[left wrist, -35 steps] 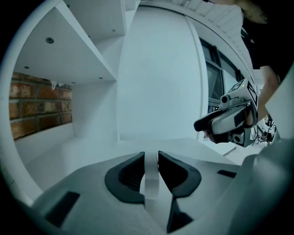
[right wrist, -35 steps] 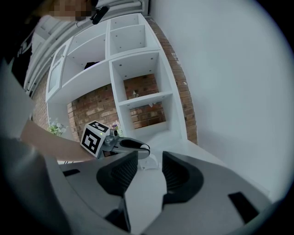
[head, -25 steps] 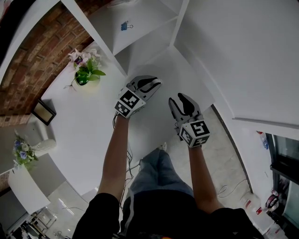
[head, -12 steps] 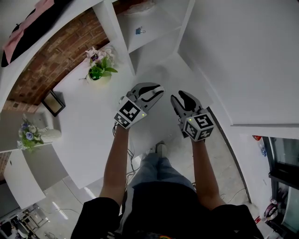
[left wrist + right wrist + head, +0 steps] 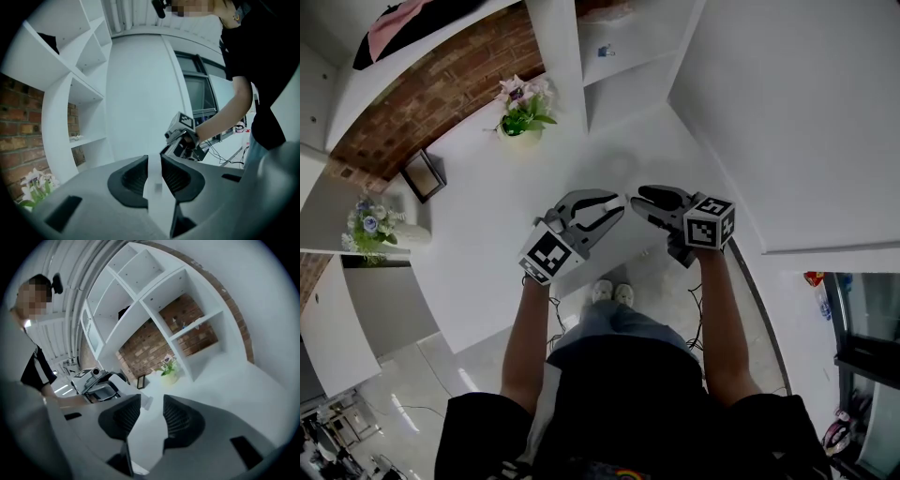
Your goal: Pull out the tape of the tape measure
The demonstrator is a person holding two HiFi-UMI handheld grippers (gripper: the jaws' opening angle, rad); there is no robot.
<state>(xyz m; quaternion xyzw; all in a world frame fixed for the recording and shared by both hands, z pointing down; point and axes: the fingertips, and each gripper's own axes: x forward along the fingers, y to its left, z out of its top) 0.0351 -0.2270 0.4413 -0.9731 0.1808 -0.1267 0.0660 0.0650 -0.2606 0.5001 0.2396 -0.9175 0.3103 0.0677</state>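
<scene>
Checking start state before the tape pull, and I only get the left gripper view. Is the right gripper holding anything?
Observer: No. In the right gripper view the right gripper has its jaws apart, with nothing between them.
Operator: Tape measure on the table?
Observer: None in any view. The head view shows a picture frame on the white table.
Operator: Where's my gripper relative to the right one?
Observer: Head view: the left gripper faces it tip to tip over the table, with a gap between them.

Home-style room: white shelves [image 5: 623,70], brick wall [image 5: 441,94], potted flowers [image 5: 523,117]
</scene>
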